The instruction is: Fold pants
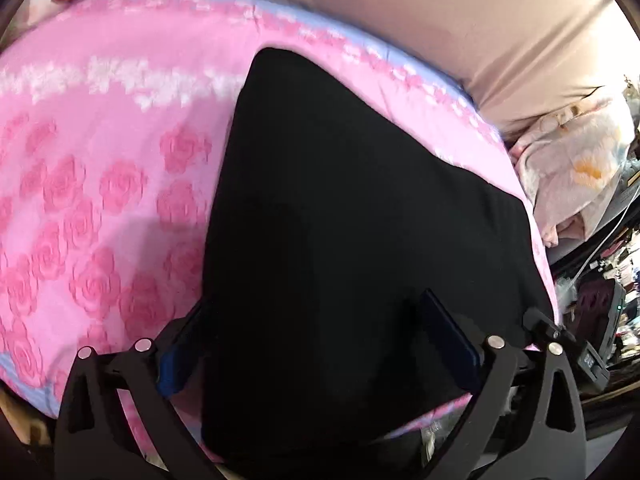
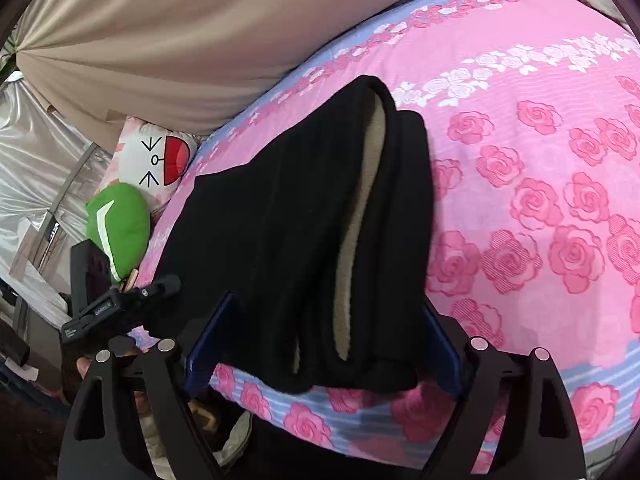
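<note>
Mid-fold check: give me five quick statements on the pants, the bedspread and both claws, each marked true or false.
1. The black pants lie on a pink rose-print bedspread. True.
2. The pants' lining is white. False: it is beige.
3. The right claw is clamped shut on the waistband. False: its jaws stand open either side of the pants' near end.
4. The left claw is open over black fabric. True.
5. A green plush lies on the pants. False: it sits beside the bed.
</note>
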Motion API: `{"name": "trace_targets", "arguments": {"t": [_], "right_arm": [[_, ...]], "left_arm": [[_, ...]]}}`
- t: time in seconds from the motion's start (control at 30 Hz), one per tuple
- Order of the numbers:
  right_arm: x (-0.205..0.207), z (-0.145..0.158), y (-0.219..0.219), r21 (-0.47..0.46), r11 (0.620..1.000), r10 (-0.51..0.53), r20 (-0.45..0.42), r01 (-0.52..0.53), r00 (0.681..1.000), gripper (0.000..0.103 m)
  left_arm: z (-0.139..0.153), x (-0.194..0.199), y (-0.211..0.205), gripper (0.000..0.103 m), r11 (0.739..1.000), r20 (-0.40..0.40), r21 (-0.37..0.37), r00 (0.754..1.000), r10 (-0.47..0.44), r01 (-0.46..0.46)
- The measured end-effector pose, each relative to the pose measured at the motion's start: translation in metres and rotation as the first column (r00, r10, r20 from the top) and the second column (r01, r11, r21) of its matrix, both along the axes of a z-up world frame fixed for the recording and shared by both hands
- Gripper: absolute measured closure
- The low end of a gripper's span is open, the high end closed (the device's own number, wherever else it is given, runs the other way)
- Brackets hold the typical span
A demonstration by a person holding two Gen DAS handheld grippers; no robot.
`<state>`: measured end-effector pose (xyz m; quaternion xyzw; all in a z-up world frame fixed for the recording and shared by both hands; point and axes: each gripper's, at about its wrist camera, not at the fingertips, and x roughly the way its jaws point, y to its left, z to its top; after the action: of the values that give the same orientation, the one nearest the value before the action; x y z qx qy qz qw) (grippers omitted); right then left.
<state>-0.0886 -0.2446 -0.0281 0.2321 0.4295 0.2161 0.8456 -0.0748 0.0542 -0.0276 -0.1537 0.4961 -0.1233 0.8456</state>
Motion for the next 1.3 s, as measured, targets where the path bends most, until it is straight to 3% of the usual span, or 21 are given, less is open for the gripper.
{"name": "trace_targets", "arguments": {"t": [0.1,0.2,0.27,0.37,0.6,1.03,1.3], "right_arm": [[0.004,-0.001,0.002,0.005,1.0,0.004,0.015,-0.004,1.0,0.018],[0.01,-0.002,0.003,0.006,1.0,-0.007,0.021,0.007,1.0,0.034],[0.015,-0.005,0.0,0.033,0.999,-0.016,0.015,0.016,1.0,0.053],[0.014,-0.003,-0.002,0.053,0.998,-0.027,0.029,0.025,0.999,0.062],[0.005,0.015,0.002,0.012,0.999,-0.036,0.035,0.035,0.999,0.063],[0.004,0.021,0.007,-0.012,0.999,-0.032,-0.005,0.032,0.999,0.063],[0.01,0.006,0.003,-0.009,0.999,-0.032,-0.045,0.032,0.998,0.063]], "left_arm": [[0.0,0.005,-0.009,0.01,1.0,0.002,0.01,1.0,-0.009,0.009],[0.003,0.01,-0.015,0.031,0.999,0.011,0.033,1.0,-0.004,0.004],[0.006,0.011,-0.014,0.052,1.0,0.017,0.029,1.0,0.0,0.0],[0.018,0.009,-0.012,0.068,1.0,0.036,0.029,0.999,-0.011,0.009],[0.046,-0.002,-0.029,0.073,0.989,0.073,0.139,0.995,-0.064,0.053],[0.044,0.0,-0.028,0.073,0.983,0.026,0.173,0.997,-0.072,0.066],[0.033,0.004,-0.027,0.072,0.978,-0.003,0.193,0.997,-0.081,0.08]]}}
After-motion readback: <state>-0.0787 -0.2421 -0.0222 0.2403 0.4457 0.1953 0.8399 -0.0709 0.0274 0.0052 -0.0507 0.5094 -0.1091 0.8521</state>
